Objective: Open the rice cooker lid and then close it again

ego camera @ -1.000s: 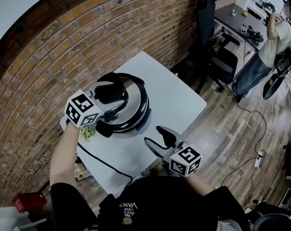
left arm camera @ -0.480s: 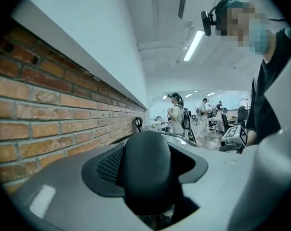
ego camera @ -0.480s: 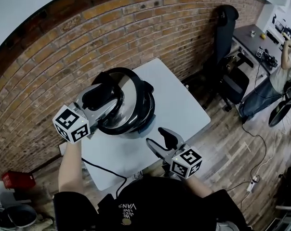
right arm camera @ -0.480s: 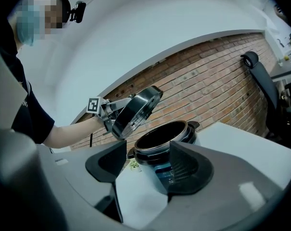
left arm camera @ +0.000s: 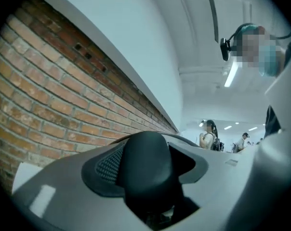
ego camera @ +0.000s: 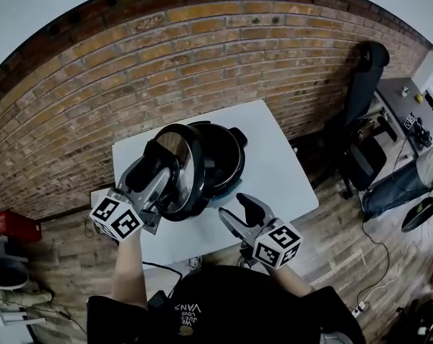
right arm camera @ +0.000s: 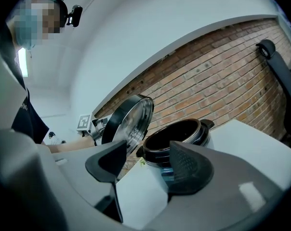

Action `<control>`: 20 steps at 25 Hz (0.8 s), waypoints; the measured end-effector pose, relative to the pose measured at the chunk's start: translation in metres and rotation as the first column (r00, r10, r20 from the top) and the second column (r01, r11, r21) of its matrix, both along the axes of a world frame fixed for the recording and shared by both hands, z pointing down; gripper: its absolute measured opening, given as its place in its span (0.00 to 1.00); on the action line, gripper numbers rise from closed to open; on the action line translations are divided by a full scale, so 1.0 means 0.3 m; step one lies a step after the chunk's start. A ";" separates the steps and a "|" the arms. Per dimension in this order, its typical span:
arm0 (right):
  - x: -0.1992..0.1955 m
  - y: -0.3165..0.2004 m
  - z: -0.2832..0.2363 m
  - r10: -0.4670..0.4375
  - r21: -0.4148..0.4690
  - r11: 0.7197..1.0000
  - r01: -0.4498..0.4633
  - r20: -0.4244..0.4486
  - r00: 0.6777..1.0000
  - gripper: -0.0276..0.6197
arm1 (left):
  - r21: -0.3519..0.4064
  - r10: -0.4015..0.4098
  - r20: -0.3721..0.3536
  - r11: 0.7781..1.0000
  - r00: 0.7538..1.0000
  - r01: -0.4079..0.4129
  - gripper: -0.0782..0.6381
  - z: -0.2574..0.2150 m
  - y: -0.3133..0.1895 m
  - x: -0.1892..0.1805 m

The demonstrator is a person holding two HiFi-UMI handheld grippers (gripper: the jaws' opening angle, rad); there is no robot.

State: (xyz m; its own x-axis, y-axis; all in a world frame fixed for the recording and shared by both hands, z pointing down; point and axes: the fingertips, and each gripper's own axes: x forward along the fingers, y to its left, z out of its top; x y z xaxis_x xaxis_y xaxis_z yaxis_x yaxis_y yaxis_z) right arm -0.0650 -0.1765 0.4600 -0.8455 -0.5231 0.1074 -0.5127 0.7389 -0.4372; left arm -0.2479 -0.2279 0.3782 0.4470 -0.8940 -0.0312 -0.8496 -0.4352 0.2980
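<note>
While L hand-held gripper (ego camera: 161, 165) grips lid (ego camera: 191, 172) | cooker (ego camera: 221, 156) open

Low in the frame, right gripper (right arm camera: 148, 165) with jaws apart, only bare white table (right arm camera: 254, 146) showing between the pads. Just beyond, at centre, open rice cooker (right arm camera: 179, 136) with dark pot rim up, and at its left the lid (right arm camera: 128, 121) raised on edge, shiny underside toward the camera, left gripper (right arm camera: 95, 126) against its back. Behind, brick wall (right arm camera: 208, 76), with a black chair (right arm camera: 270, 49) at the right edge.
</note>
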 end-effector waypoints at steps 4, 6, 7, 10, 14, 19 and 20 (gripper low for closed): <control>-0.020 0.001 -0.002 -0.060 0.003 0.998 0.060 -0.009 0.998 0.46 | -0.024 -0.112 -0.065 0.994 0.992 0.110 0.50 0.065 0.072 -0.041; -0.029 0.002 0.001 -0.080 0.003 0.997 0.080 -0.009 0.997 0.46 | -0.027 -0.163 -0.084 0.987 0.983 0.161 0.50 0.092 0.113 -0.059; -0.034 0.003 0.003 -0.090 0.003 0.996 0.090 -0.008 0.996 0.46 | -0.035 -0.187 -0.095 0.982 0.978 0.185 0.50 0.105 0.132 -0.067; -0.046 0.010 0.007 -0.118 -0.001 0.993 0.118 -0.010 0.993 0.46 | -0.065 -0.243 -0.120 0.969 0.963 0.237 0.50 0.146 0.180 -0.086; -0.046 0.012 0.009 -0.135 -0.005 0.991 0.135 -0.013 0.991 0.46 | -0.091 -0.276 -0.130 0.960 0.952 0.265 0.50 0.178 0.217 -0.095; -0.048 0.005 0.005 -0.116 -0.001 0.993 0.116 -0.007 0.993 0.46 | -0.093 -0.264 -0.122 0.963 0.957 0.254 0.50 0.184 0.215 -0.103; -0.049 0.004 0.005 -0.110 -0.001 0.994 0.110 -0.006 0.994 0.46 | -0.093 -0.260 -0.123 0.964 0.958 0.249 0.50 0.178 0.210 -0.102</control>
State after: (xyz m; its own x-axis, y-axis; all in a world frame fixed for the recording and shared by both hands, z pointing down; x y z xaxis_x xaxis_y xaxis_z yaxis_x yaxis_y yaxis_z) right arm -0.0797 -0.1752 0.4614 -0.8974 -0.4266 0.1128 -0.4307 0.7909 -0.4347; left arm -0.2786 -0.1649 0.4316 0.2009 -0.9796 -0.0026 -0.8798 -0.1816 0.4392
